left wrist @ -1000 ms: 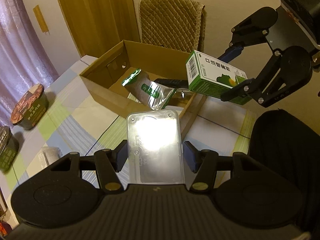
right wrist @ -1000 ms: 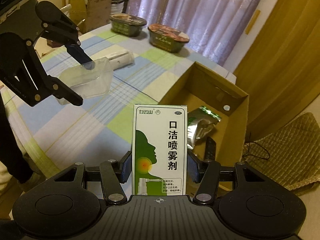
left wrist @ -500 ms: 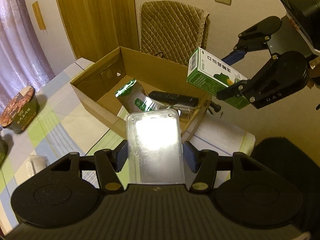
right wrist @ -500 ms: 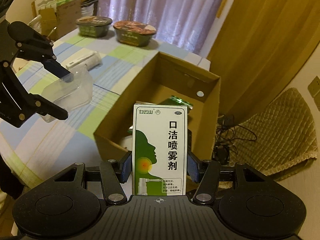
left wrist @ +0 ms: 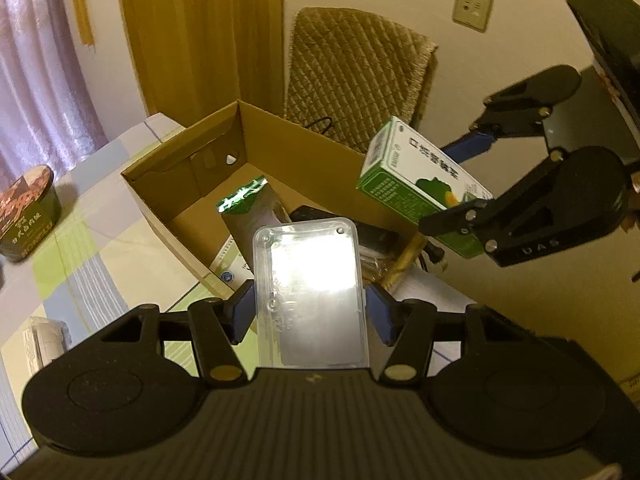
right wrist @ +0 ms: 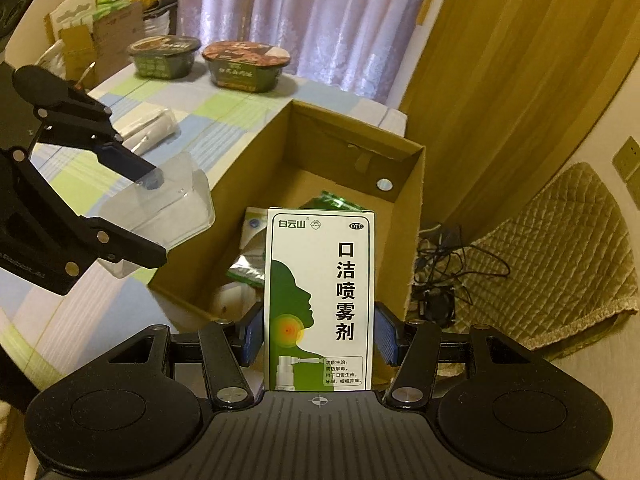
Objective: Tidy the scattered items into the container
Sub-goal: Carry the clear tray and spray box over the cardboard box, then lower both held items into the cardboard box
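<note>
Cardboard box (right wrist: 416, 216) is set at the far corner of the surface (right wrist: 80, 320), top open, so items can be lowered in from above. Left tongs (left wrist: 310, 310) are pinched on a clear plastic case (left wrist: 312, 292), held over the near rim. Right tongs (right wrist: 318, 338) are clamped on a green-and-white spray carton (right wrist: 320, 300), gripped by its narrow sides and carried above the opening, probably for release inside. A foil pouch (left wrist: 240, 200) and a dark remote (left wrist: 320, 216) lie inside already. Two bowls (right wrist: 246, 64) are left at the surface's far edge.
</note>
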